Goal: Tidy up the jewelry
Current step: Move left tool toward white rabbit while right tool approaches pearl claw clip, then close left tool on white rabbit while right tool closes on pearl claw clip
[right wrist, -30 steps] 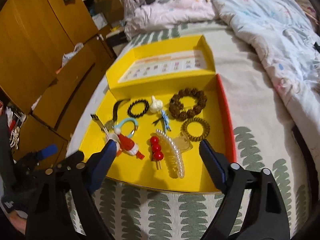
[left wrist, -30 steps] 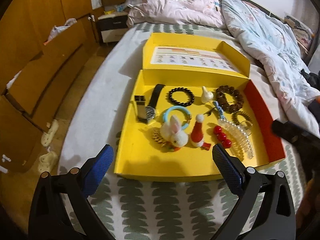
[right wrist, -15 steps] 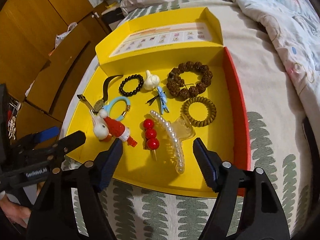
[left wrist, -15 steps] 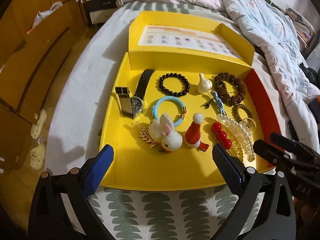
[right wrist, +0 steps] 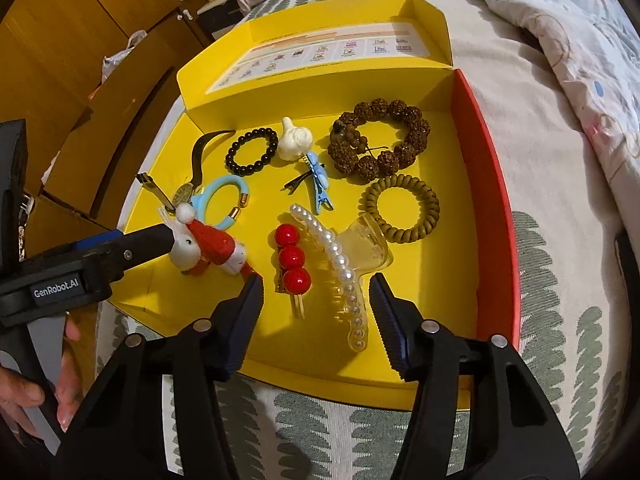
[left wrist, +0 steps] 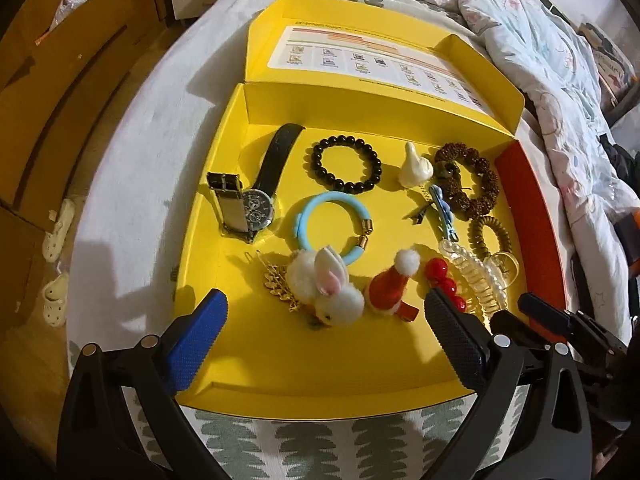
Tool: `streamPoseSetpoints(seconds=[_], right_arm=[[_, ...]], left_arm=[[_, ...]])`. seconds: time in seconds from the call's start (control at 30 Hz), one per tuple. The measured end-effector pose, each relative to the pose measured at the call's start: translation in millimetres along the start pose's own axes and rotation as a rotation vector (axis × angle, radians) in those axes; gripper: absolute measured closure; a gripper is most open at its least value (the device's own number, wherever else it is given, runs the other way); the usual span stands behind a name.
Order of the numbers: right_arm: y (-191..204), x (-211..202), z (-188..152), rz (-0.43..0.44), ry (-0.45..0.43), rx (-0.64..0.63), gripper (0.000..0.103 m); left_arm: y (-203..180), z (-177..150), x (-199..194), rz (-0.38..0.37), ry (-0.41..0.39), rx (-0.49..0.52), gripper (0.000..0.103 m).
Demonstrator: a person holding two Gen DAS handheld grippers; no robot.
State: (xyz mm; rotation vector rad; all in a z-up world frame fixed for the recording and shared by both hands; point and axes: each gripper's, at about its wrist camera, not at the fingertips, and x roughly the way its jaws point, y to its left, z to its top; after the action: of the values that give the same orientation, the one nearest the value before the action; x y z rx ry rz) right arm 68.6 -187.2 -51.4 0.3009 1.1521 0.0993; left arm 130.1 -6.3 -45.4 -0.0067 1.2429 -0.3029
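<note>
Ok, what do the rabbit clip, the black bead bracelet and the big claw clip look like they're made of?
Rabbit clip: fluffy white plush, judging by its fuzzy outline.
Black bead bracelet: glossy round beads with highlights, stone or glass; can't tell which.
Claw clip: clear yellowish plastic, see-through, edged with a row of shiny white pearl-like beads, probably imitation.

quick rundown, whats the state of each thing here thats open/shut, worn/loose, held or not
yellow box: open, lid folded back flat
left gripper: open, holding nothing
right gripper: open, holding nothing
watch: unbuckled, strap laid out
blue bangle: gap open, lying flat
pearl claw clip: lying on its side
black bead bracelet: closed loop, flat
coil hair tie: unstretched, flat
</note>
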Motion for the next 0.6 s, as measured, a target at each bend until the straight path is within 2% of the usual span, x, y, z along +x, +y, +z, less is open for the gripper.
streamPoseSetpoints(seconds=[0.1, 0.23, 0.3, 0.37, 0.43, 0.5, 0.6], right_arm=[[-1.7, -0.1, 1.1, -0.002, -0.008, 0.010, 0.046], [0.0, 1.1, 0.7, -0.010, -0.010, 0.006, 0.046], [0.3, 2.8, 0.3, -0.020, -0.009, 0.006, 0.049], [-0.1, 5.4, 0.0, -0.024, -0.005, 0.007, 0.053], [0.3, 7.8, -0.1, -0.031, 0.000, 0.005, 0.055], [0.3, 9.5, 0.2, -0.036, -0.001, 0.004, 0.058], [-0.4, 11.6, 0.8, -0.042, 0.001, 0.005, 0.058]], left_arm=[[2.9, 0.2, 2.1, -0.027, 0.016, -0.015, 0.006], [3.3, 1.5, -4.1, -0.063, -0.002, -0.021, 0.006], [3.2, 3.0, -8.3, -0.101, -0.011, -0.026, 0.006], [0.1, 5.7, -10.5, -0.108, -0.015, -0.020, 0.006], [-2.3, 8.8, -10.0, -0.101, -0.019, -0.017, 0.011], [-2.1, 11.6, -4.2, -0.096, -0.001, -0.019, 0.028], [4.5, 12.1, 6.3, -0.098, 0.036, -0.045, 0.039]])
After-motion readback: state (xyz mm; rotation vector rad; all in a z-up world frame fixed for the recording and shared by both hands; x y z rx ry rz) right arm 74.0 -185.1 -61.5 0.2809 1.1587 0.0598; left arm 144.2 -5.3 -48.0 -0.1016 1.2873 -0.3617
